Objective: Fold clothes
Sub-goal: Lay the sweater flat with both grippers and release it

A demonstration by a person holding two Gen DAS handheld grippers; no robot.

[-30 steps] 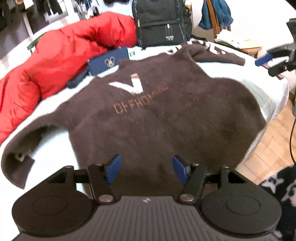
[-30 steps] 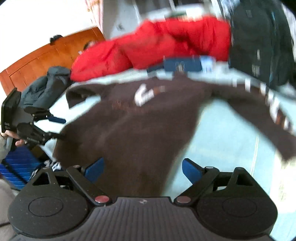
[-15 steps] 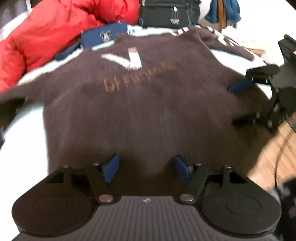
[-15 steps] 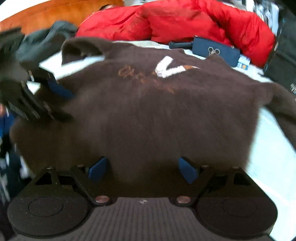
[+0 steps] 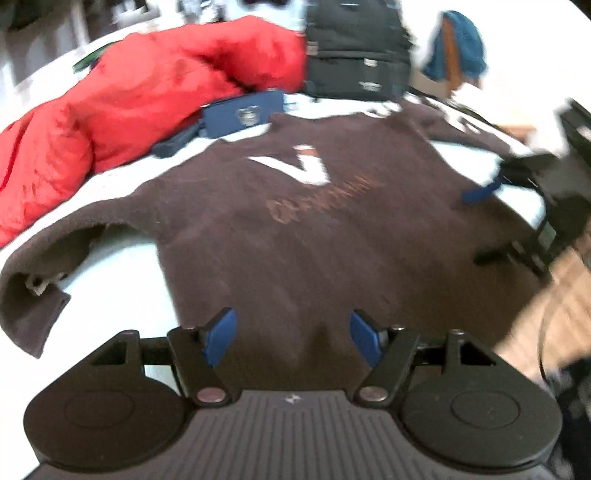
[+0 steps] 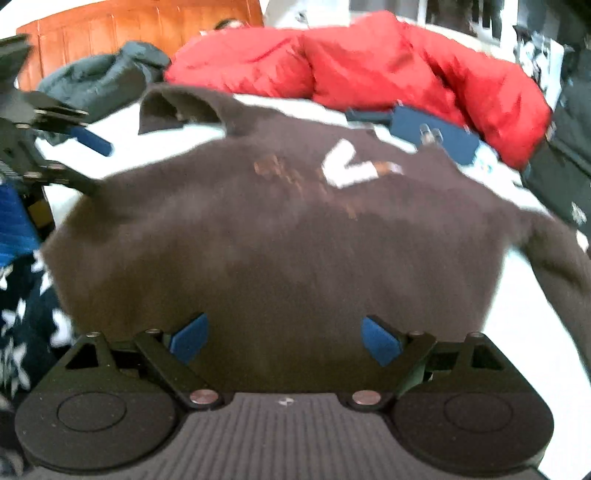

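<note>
A dark brown fleece sweater (image 5: 314, 236) with a white V mark and orange lettering lies spread flat on a pale bed (image 5: 122, 288), hem toward me. My left gripper (image 5: 293, 339) hovers open over the hem's left part, nothing between its blue pads. In the right wrist view the same sweater (image 6: 295, 240) fills the middle, and my right gripper (image 6: 284, 339) stands open above the hem's right part. Each gripper also shows in the other's view: the right gripper (image 5: 491, 221) at the sweater's right edge, the left gripper (image 6: 81, 162) at its left edge. One sleeve (image 5: 40, 266) curls at the left.
A red puffy jacket (image 5: 147, 88) lies along the bed's far side, with a blue pouch (image 5: 243, 112) and a black backpack (image 5: 354, 48) beyond the collar. A grey garment (image 6: 103, 81) and a wooden headboard (image 6: 110, 33) sit far left. Wooden floor (image 5: 561, 302) lies off the right edge.
Both grippers have pulled back slightly from the sweater and stayed open. The left view now takes in more of the bed and the left sleeve again.
</note>
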